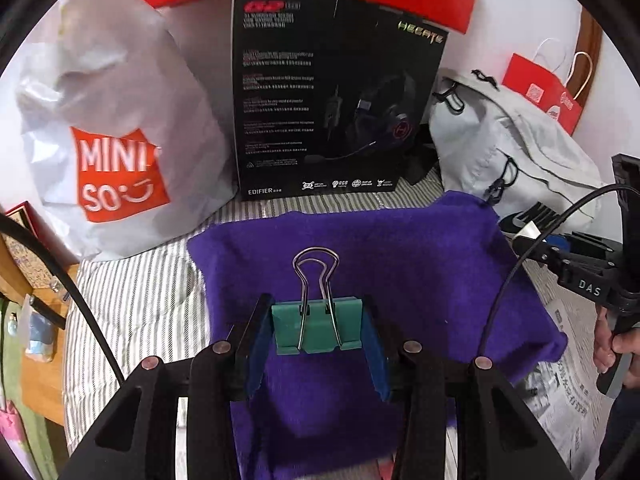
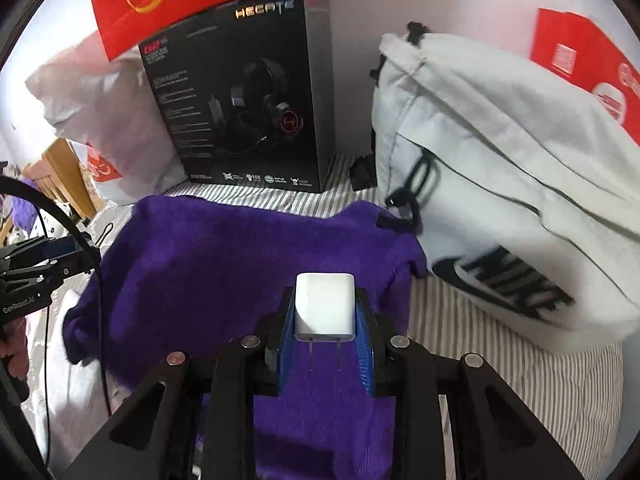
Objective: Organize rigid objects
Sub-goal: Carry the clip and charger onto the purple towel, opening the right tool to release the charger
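left gripper [image 1: 318, 330] pinches a green binder clip [image 1: 318, 326] by its two flat sides, blue pads tight on it, held in the air over the purple cloth [image 1: 400, 264], abt mid-cloth. clip's wire handles [image 1: 316, 276] lie folded up against the body & point away from the gripper, twd the far edge of the cloth & the black headset box [image 1: 332, 92] behind it. long axis of the clip body runs across, pad to pad; the handle loops run fwd.

right gripper [image 2: 325, 312] pinches a white charger plug [image 2: 324, 306] by its side faces, also off the cloth, near the cloth's right edge, w/ the grey nike bag [image 2: 500, 184] just beyond. its two prongs [image 2: 325, 354] point back twd the gripper body, rounded blunt end fwd; long axis runs fwd along the fingers.

to do this step well, imo: keep both grips firm while carrying, set each item down low & flat on bare cloth, well apart from each other. lower the clip till its body rests before letting go, else it tips on the handles. charger: lay it on a broad face so it doesn't roll onto the prongs. watch the black cable [image 1: 516, 280] near the clip side.
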Available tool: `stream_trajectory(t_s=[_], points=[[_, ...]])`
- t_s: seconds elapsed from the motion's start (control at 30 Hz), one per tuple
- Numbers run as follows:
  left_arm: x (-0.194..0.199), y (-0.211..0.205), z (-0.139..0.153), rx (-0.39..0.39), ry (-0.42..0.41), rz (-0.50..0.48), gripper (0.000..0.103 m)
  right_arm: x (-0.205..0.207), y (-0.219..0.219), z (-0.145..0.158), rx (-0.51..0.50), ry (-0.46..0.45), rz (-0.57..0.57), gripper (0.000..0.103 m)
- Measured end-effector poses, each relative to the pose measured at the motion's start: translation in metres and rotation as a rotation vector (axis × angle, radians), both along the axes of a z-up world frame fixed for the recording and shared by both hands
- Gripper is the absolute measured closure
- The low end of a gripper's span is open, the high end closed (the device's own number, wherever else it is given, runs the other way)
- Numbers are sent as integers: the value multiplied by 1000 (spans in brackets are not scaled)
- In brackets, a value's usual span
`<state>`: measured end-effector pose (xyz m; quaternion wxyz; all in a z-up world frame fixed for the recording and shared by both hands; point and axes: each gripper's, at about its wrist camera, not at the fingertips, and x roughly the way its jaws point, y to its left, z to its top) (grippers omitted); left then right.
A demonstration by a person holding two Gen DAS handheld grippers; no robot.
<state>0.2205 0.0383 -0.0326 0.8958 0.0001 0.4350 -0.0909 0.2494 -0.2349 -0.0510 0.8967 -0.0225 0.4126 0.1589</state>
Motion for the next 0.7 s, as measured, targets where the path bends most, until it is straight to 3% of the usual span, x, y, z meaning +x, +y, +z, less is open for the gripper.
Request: stream_trajectory(t_s=[0.37,0.7], points=[[52,-2,-37,16,88,10,63,56,22,-44,-74,108,25,76],[72,-6,-67,45,166,12,63,69,30,-59,-111,146,31,76]])
